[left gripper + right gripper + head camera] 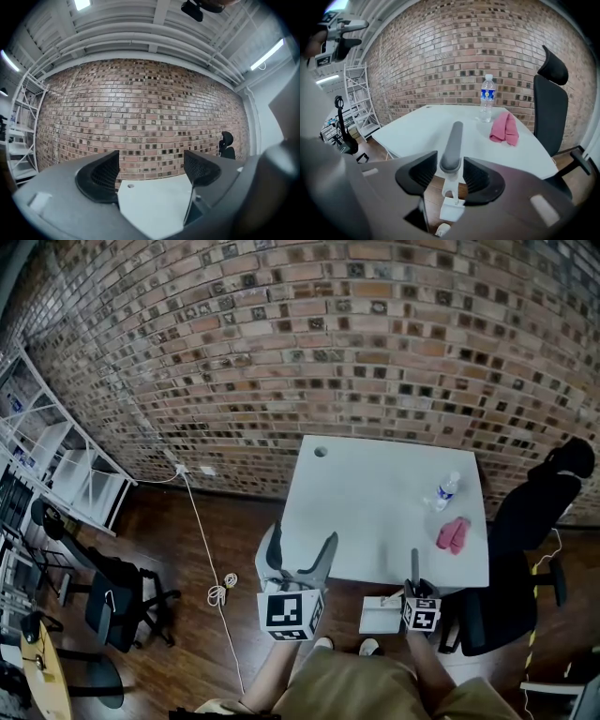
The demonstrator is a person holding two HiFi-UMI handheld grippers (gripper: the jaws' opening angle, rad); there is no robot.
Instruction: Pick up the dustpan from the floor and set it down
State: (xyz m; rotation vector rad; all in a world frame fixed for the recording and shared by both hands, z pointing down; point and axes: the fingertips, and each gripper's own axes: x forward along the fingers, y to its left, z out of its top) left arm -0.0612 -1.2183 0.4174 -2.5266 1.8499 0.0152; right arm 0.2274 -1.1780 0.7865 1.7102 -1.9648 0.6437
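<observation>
The dustpan has a grey handle (413, 566) and a white pan (380, 615). It stands on the wooden floor just in front of the white table (375, 512), handle pointing up. My right gripper (413, 592) is at the lower handle. In the right gripper view the handle (451, 145) lies between the jaws with only slim gaps at the pads, and the white pan (452, 208) is below; the right gripper (450, 174) is open. My left gripper (300, 547) is held level at the table's near edge, jaws wide apart and empty (151, 174).
On the table are a water bottle (446, 491) and a pink cloth (454, 534). A black office chair (525, 549) stands right of the table, another chair (112, 596) at the left. A white cable (211, 559) crosses the floor. A white rack (66, 465) and brick wall stand behind.
</observation>
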